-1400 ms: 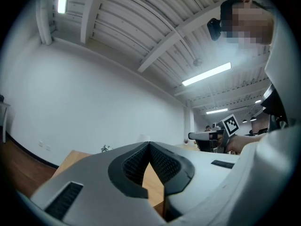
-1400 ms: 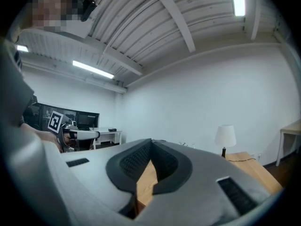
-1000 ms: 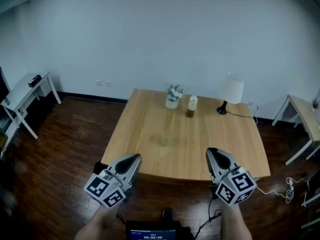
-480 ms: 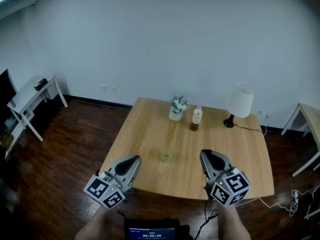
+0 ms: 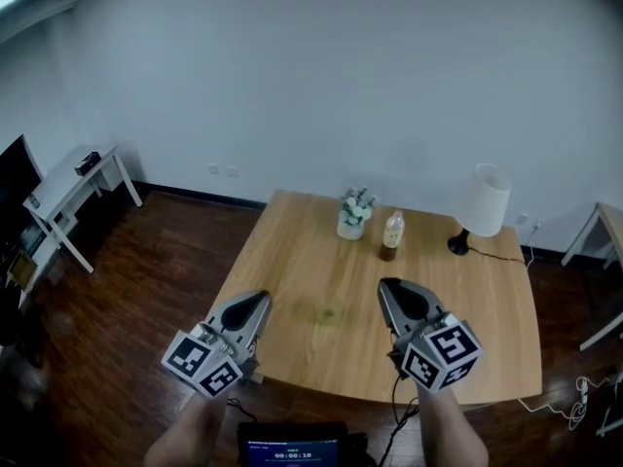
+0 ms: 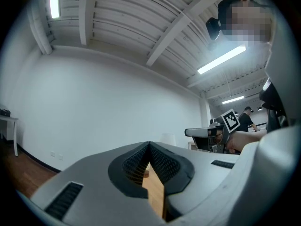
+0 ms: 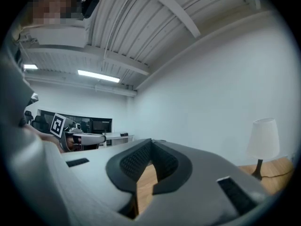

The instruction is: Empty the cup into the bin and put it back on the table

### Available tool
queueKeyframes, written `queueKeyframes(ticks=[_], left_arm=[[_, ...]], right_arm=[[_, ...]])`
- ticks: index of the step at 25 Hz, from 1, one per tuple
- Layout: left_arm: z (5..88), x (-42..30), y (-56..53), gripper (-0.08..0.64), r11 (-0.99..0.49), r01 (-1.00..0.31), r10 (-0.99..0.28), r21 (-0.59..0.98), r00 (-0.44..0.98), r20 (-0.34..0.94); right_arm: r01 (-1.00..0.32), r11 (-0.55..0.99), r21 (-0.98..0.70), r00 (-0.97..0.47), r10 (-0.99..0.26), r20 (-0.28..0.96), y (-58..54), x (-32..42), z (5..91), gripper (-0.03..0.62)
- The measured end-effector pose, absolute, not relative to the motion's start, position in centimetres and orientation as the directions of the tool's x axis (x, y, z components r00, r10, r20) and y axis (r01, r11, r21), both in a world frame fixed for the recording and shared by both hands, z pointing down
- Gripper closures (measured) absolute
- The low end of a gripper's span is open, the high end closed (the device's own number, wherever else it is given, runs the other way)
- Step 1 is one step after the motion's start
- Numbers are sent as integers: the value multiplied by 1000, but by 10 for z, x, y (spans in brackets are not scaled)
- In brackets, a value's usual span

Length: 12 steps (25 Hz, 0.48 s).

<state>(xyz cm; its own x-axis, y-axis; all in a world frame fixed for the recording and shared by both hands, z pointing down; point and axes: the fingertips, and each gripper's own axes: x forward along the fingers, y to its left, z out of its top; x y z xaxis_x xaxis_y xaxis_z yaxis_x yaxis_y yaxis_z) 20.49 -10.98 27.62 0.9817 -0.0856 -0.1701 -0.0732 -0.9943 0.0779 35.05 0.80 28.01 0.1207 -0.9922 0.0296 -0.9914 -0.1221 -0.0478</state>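
On the far side of the wooden table [image 5: 292,261] stands a white cup [image 5: 351,226] with a small bunch of flowers in it. No bin is in view. My left gripper [image 5: 260,301] is held over the table's near left edge, jaws together and empty. My right gripper [image 5: 388,287] hovers over the near middle of the table, also shut on nothing. Both point toward the far wall, well short of the cup. In the left gripper view the left gripper's [image 6: 149,145] tips meet over bare wood; the right gripper view shows the same for the right gripper [image 7: 151,141].
A bottle [image 5: 391,233] stands just right of the cup, and a white-shaded lamp [image 5: 484,205] sits at the far right corner with its cord running off the edge. A white side table [image 5: 73,185] is at the left wall. Cables [image 5: 574,397] lie on the floor at right.
Both grippers have moved forward over the table's near edge, and the view has shifted so the table sits lower and more to the right. The jaws have stayed shut.
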Motion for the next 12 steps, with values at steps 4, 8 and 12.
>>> queueKeyframes(ticks=[4,8,12], left_arm=[[279,219,-135,560,-994,-67,-81,87,981,-176],[277,236,-161,560,-996,-37,-52,85,982,-179],[278,253,-187,560,-996,-24,-39,82,982,-184]], right_arm=[[-990,-135,-48,133,-990,37,-17,362,283,592],[-988,-147,-49,144,-988,54,-46,370,287,592],[-985,-162,-50,159,-985,64,-76,380,290,592]])
